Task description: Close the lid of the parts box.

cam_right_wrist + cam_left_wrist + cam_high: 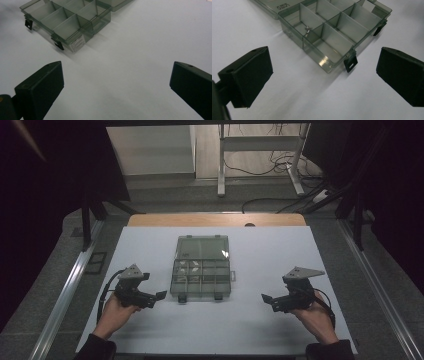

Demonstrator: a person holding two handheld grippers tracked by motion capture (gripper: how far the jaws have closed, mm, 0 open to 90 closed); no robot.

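Note:
A clear grey compartment box (201, 276) lies open in the middle of the white table (250, 330), its lid (203, 247) folded flat on the far side. Small pale parts (187, 267) sit in its left compartments; a small metal piece (307, 30) lies in one. Two black latches (350, 63) hang from the near edge. My left gripper (152, 287), held in a hand, rests left of the box and is open, empty (323, 60). My right gripper (275, 292) rests to the right of the box (67, 20), open with nothing between its jaws (116, 71).
The white sheet covers a wooden tabletop whose far edge (215, 219) shows. Beyond it stand a white metal frame (260, 150) and cables (280, 167) on the floor. Dark curtains (45, 180) hang at both sides. A white label (78, 43) is stuck on the box's side wall.

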